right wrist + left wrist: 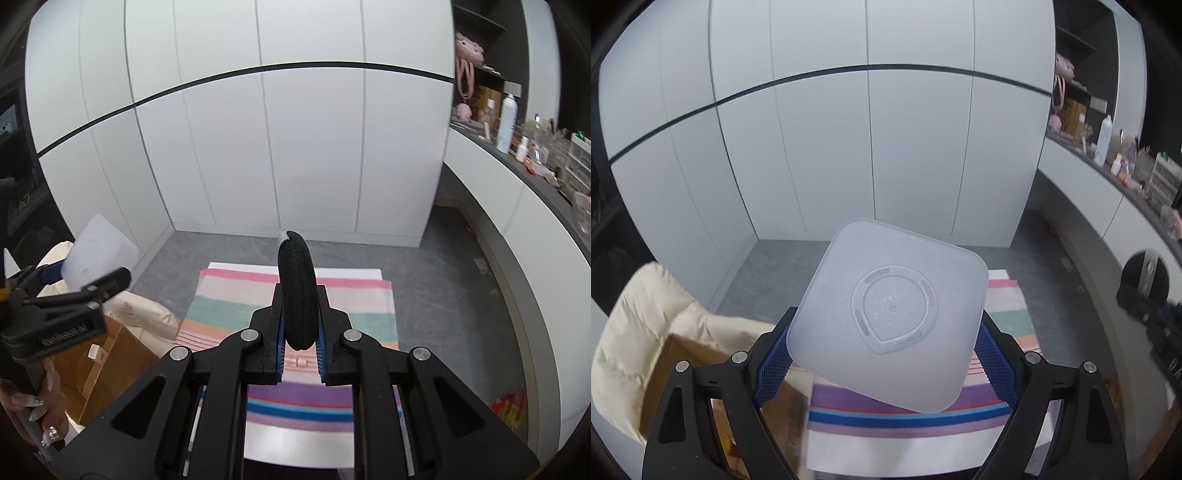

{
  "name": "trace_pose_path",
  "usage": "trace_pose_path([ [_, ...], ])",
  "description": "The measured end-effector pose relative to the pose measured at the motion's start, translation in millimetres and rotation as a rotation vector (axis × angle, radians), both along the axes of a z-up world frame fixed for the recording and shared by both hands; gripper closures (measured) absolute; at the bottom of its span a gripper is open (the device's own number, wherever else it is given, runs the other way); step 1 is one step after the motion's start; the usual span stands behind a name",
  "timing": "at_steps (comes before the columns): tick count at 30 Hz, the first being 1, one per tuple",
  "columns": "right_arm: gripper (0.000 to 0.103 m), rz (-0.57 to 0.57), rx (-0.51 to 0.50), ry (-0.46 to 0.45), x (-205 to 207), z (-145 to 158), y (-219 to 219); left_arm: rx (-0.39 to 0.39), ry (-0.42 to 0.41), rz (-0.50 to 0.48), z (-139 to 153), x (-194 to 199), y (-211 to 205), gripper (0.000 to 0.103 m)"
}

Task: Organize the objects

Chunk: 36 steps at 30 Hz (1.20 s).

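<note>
jaws of the left gripper (886,354) stand wide, clamped on a frosted, translucent square plastic lid (888,314) held above a striped pastel towel (1008,314); those of the right gripper (298,347) are pinched tight on a black padded fabric ring (296,291), upright over the same towel.

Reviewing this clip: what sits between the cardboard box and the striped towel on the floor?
In the right wrist view, a cream padded cushion lies between the cardboard box and the striped towel.

White panelled wardrobe doors (288,147), grey floor (436,280), striped rug (229,306), cluttered dark counter (535,173)
</note>
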State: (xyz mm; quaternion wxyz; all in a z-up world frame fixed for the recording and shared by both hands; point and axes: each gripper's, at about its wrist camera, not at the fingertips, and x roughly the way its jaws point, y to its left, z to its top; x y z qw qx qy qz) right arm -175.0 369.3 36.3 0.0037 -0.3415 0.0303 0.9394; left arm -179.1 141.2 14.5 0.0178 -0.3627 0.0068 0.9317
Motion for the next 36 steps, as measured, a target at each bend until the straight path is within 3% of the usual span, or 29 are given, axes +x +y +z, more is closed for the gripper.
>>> trace_pose_path([
  [5, 0.090, -0.030, -0.021, 0.003, 39, -5, 2, 0.028, 0.031, 0.040, -1, 41, -10, 0.014],
  [10, 0.090, -0.056, 0.051, 0.016, 82, -8, -3, 0.049, 0.016, 0.046, -5, 75, -22, 0.014],
  [15, 0.090, -0.048, 0.027, 0.017, 116, -10, -8, -0.027, 0.072, 0.041, -3, 121, -24, 0.014],
  [22, 0.090, -0.032, 0.020, 0.009, 166, -19, -12, -0.026, 0.108, 0.035, -4, 179, -35, 0.014],
  [28, 0.090, -0.033, 0.009, -0.027, 201, -38, -8, -0.003, 0.114, 0.037, -2, 202, -43, 0.014],
  [33, 0.090, -0.023, 0.018, -0.085, 219, -60, -7, -0.041, 0.147, 0.046, -12, 227, -47, 0.014],
  [36, 0.090, -0.016, 0.005, -0.125, 227, -71, -5, -0.055, 0.118, 0.033, -24, 236, -50, 0.014],
])
